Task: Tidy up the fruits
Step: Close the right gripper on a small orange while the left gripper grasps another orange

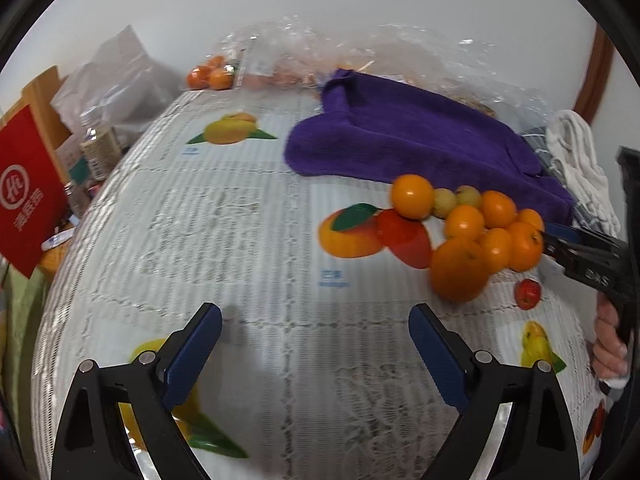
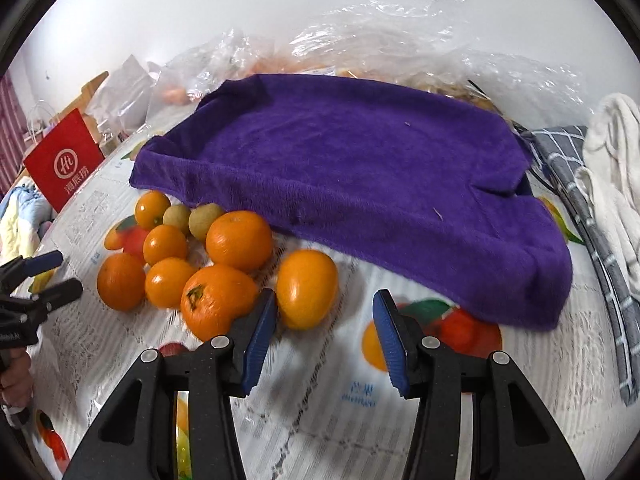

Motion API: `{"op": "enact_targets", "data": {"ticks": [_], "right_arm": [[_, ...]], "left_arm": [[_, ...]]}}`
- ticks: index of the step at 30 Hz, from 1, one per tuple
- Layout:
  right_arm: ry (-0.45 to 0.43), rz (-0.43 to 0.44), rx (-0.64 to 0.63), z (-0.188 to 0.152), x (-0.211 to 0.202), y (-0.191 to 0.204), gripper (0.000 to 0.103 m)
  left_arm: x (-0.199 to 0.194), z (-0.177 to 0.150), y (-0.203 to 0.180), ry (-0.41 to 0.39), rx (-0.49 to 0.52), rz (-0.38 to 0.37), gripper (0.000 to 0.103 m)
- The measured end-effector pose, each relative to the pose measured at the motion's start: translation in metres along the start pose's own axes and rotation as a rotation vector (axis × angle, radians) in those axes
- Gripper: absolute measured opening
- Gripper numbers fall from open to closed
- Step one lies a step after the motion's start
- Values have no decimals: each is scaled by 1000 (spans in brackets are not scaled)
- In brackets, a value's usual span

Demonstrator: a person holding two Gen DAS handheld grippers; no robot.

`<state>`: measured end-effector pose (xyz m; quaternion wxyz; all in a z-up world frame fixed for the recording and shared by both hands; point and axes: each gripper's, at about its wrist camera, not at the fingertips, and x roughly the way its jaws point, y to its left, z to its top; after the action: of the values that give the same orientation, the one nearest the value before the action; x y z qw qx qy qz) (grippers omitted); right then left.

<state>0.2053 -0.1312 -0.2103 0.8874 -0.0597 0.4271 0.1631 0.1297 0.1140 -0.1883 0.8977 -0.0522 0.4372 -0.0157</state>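
Observation:
Several oranges (image 2: 238, 240) and two small green fruits (image 2: 205, 220) lie clustered on the fruit-print tablecloth (image 2: 320, 420), beside a purple towel (image 2: 360, 168). My right gripper (image 2: 325, 304) is open, low over the cloth; one orange (image 2: 306, 288) sits just beyond and left of its gap, near the left finger. My left gripper (image 1: 316, 316) is open and empty over bare cloth, left of the same cluster (image 1: 464, 224). A small red fruit (image 1: 527, 294) lies near the cluster. The right gripper also shows in the left wrist view (image 1: 560, 236).
Clear plastic bags (image 2: 400, 40) with more fruit lie behind the towel. A checked cloth (image 2: 568, 168) and a white cloth (image 2: 612, 160) lie at the right. A red paper bag (image 1: 28, 192) and bottles (image 1: 100, 148) stand off the table's left edge.

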Motion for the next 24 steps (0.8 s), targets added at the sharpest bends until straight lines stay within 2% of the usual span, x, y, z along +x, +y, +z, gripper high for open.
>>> {"op": "enact_targets", "data": {"ticks": [2,3,4,10,13,17,19,20,21,22,24], "right_arm": [[-1,15,-3,3,5,1,50],[0,23,-6,3,6,2,46],[-4,34,-11,3,7,3,38],[-39,-9,-2,-8,-12,-2,38],[-63,-40,45,-23,-32,-20,38],[-55,-82,111,-48,-49,-43,38],[-61,-100,139,-59,-55,-50,38],[-65,-102,150,-62,-57,-53,38],[-69,-101,166,-65,-60,-55,38],[-71,-99,182,-68,-62,-57,38],[-71,-98,202,-71,-65,-58,38]], "left_arm": [[-2,-2,-2,2,0,-19,94],[-3,-2,-5,-3,2,-36,94],[-4,-3,-7,-8,2,-51,94],[3,4,-33,-10,32,-129,89],[10,6,-49,-6,69,-137,88],[18,8,-63,-1,92,-116,80],[21,10,-66,-5,99,-123,74],[21,11,-68,-12,97,-127,65],[21,11,-69,-13,96,-136,49],[22,13,-70,-3,97,-159,42],[22,15,-69,12,89,-169,39]]}}
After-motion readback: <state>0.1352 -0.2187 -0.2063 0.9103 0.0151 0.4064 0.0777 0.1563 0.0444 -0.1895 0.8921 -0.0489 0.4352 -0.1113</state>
